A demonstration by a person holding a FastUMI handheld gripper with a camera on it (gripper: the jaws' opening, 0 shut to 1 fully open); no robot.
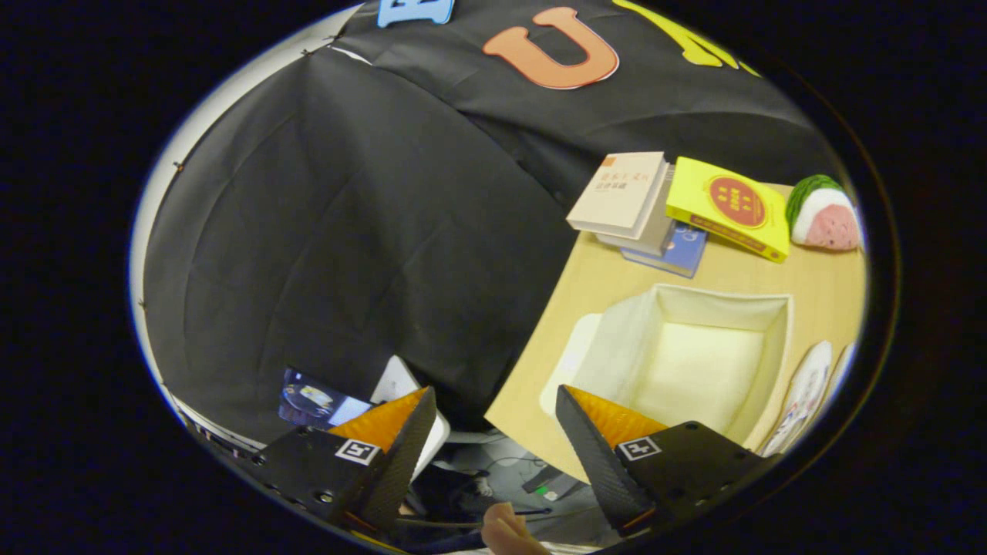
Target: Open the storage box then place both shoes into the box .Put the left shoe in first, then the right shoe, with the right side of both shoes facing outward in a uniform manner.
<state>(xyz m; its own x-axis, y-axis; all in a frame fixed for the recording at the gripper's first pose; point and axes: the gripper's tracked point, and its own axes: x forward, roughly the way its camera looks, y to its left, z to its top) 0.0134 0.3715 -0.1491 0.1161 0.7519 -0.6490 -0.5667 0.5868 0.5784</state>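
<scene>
Cream fabric is forming the storage box (759, 320), which is sitting open on the wooden table (597, 277) just beyond the gripper (493, 416). Gripper fingers are standing spread wide and are gripping nothing. Shoes (806, 393) are lying just beside the box. Beyond the box, books (628, 193) are stacked, with a watermelon-slice toy (825, 216) near them.

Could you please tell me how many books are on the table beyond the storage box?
3, though more may be hidden. A beige book tops a small stack, a blue book lies under it, and a yellow book leans beside them. The open gripper holds nothing.
</scene>
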